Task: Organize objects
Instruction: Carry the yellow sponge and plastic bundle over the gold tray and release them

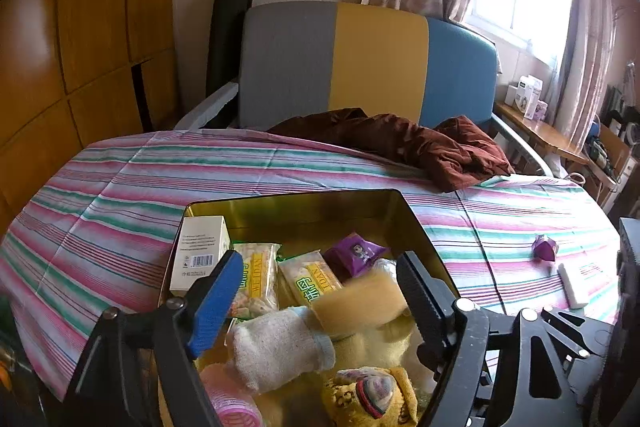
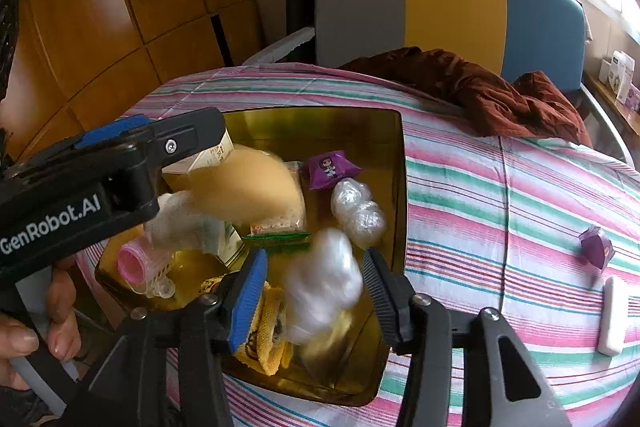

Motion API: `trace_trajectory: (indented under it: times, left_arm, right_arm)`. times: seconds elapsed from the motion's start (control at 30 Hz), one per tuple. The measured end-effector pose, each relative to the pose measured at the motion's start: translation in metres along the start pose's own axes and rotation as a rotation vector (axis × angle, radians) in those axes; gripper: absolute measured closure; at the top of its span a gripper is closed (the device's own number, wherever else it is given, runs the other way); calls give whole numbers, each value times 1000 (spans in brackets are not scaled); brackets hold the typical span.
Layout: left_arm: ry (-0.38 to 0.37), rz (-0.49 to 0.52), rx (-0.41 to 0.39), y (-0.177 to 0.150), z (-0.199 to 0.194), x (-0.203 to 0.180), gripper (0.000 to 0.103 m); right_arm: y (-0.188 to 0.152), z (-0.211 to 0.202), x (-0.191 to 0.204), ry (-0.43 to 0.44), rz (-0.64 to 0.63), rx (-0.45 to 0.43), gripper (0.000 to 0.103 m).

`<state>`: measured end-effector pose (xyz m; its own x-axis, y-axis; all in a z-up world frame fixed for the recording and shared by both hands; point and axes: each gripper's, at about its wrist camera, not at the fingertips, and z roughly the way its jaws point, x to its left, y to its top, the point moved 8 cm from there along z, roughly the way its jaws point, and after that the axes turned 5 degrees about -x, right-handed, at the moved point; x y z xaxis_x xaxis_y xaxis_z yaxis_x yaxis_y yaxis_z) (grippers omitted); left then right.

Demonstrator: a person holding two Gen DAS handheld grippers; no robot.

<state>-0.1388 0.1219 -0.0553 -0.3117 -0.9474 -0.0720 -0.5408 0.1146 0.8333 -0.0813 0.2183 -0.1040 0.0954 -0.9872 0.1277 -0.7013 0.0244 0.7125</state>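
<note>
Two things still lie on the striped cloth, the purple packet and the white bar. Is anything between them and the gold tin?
Nothing visible. The purple packet and the white bar lie on the striped cloth beside the gold tin, with only bare cloth between. The right gripper hangs open over the tin.

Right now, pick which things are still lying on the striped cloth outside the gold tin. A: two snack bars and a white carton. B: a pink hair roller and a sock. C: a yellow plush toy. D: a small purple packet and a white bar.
D: the small purple packet and the white bar lie on the striped cloth to the right of the gold tin; the other listed things are inside the tin.
</note>
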Motion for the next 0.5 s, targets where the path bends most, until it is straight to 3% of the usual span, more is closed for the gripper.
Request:
trace_trajectory:
  times: [0.3,0.4,0.5]
  left_arm:
    - [18,-48,14,-7,-9,18,21]
    - [48,-59,27,-14,-13,29,21]
    - [81,-70,31,-20,-17,39,20]
  right_arm:
    - [-1,-6,-5,-12,16,-8,49]
    - [-1,-9,-7,-26,14,-15,34]
    - [1,-16,-7,-61,-2,-49,34]
